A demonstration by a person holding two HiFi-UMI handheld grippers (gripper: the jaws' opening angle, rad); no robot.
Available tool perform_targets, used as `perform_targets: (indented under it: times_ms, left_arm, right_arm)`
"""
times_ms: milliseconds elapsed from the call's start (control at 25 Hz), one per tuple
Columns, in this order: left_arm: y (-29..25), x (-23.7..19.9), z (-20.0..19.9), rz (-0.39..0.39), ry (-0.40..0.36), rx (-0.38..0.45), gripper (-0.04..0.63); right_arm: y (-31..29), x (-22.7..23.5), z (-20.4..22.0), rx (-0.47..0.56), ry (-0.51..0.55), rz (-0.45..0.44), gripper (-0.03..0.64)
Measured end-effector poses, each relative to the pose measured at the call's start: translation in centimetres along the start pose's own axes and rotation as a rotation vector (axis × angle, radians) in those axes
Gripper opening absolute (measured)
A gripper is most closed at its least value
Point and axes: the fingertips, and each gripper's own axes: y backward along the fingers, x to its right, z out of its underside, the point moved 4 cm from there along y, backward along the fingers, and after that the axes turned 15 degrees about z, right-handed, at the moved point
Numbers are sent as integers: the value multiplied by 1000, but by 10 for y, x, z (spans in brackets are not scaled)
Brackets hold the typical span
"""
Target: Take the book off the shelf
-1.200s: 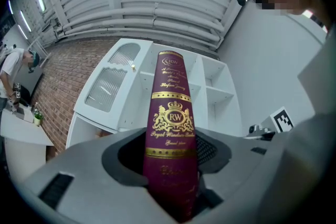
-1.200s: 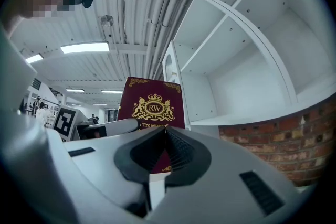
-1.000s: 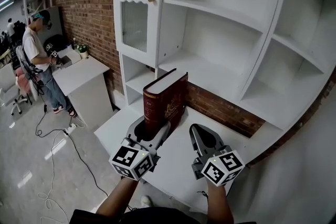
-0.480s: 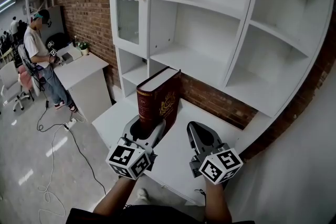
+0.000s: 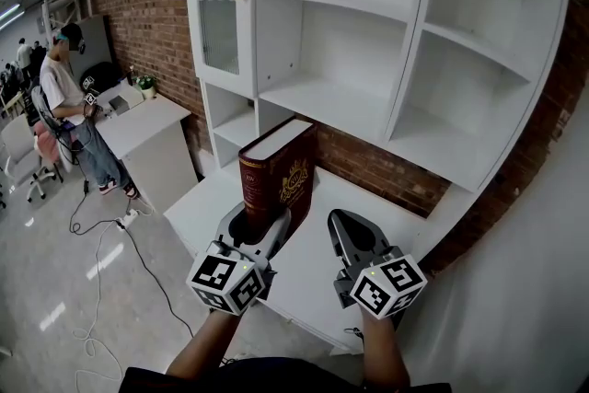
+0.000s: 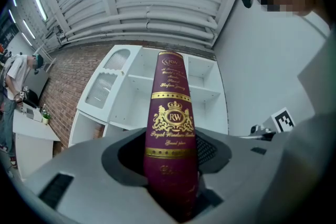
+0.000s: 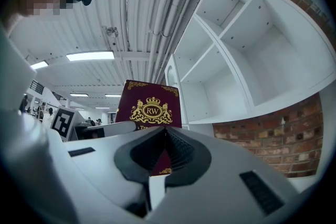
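A thick dark-red book (image 5: 276, 182) with gold print stands upright over the white counter (image 5: 308, 276), in front of the empty shelves. My left gripper (image 5: 259, 233) is shut on the lower end of its spine. In the left gripper view the book (image 6: 172, 123) fills the gap between the jaws of the left gripper (image 6: 171, 168). My right gripper (image 5: 354, 236) hovers to the right of the book, apart from it, its jaws together with nothing in them. Past the right gripper (image 7: 165, 132) in its own view shows the front cover of the book (image 7: 150, 107).
The white shelf unit (image 5: 405, 60) has bare compartments, and a ribbed glass door (image 5: 219, 5) at its left. A brick wall (image 5: 368, 170) shows behind the counter. Far left, a person (image 5: 69, 101) stands at a white desk (image 5: 138, 124); cables lie on the floor (image 5: 101, 244).
The head view has swung, so the shelf unit sits further left and higher in the frame. The book stays upright in my left gripper; the right gripper keeps its place beside it.
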Motion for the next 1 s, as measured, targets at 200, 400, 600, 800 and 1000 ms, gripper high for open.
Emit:
perform_targets:
  times_ms: [200, 400, 600, 800, 1000]
  left_arm:
    - [6, 3, 3, 16, 12, -5, 235]
    - [12, -10, 0, 37, 27, -3, 235]
    - [22, -19, -2, 64, 41, -2, 235]
    - [34, -28, -5, 79, 53, -1, 235]
    - [44, -32, -10, 91, 46, -2, 235]
  right_arm:
    - [4, -3, 0, 8, 3, 18, 20]
    - [-6, -15, 2, 8, 17, 35, 20]
    - [-13, -31, 4, 7, 43, 49, 20]
    - [-18, -48, 5, 12, 50, 61, 20]
    - [-21, -65, 7, 22, 51, 62, 20]
